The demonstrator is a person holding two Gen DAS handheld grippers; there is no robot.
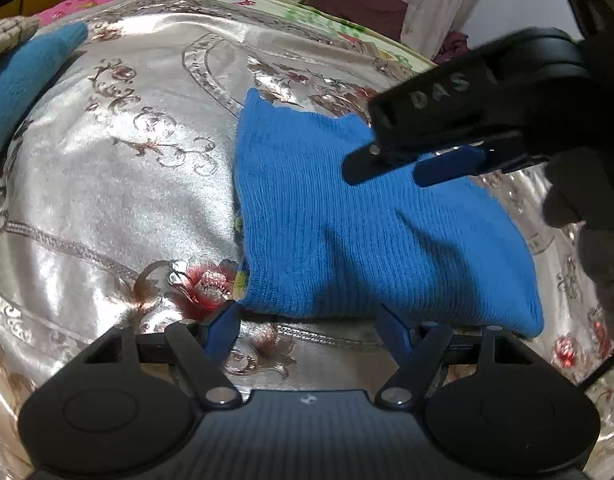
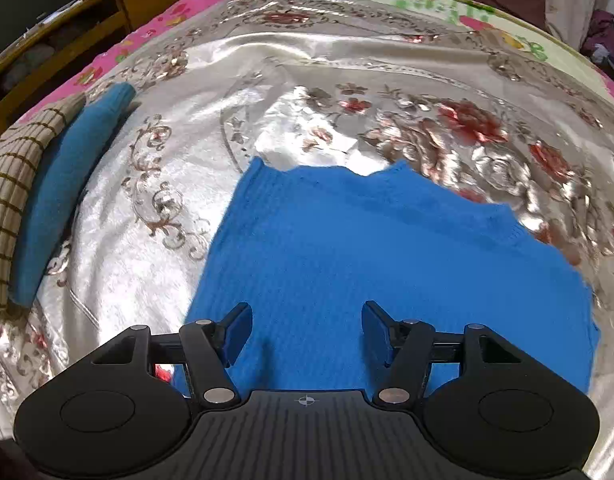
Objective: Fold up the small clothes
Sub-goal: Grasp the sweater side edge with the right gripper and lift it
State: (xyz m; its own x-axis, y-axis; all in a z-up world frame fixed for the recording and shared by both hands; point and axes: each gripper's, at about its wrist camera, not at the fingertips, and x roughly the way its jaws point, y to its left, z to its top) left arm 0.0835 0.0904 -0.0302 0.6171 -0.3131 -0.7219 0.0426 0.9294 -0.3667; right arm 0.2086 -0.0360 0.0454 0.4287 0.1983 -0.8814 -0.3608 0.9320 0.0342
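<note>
A bright blue knit garment [image 1: 367,236] [image 2: 367,248] lies folded flat on a shiny silver bedspread [image 1: 119,200] [image 2: 155,264]. At its near edge my left gripper [image 1: 309,322] stands open. Its left fingertip is beside the garment's near left corner, and nothing is pinched between the pads. My right gripper [image 2: 307,312] hovers over the near part of the garment, open, with only flat cloth below the gap. In the left wrist view the right gripper [image 1: 383,176] reaches in from the upper right above the garment's far side, held by a dark gloved hand [image 1: 587,208].
A folded teal garment [image 2: 63,192] [image 1: 23,80] and a checked cloth [image 2: 7,200] lie at the bedspread's left edge. Behind them are a pink floral sheet [image 2: 147,32] and a wooden shelf unit [image 2: 107,4]. Curtains and loose clothes show at the far right.
</note>
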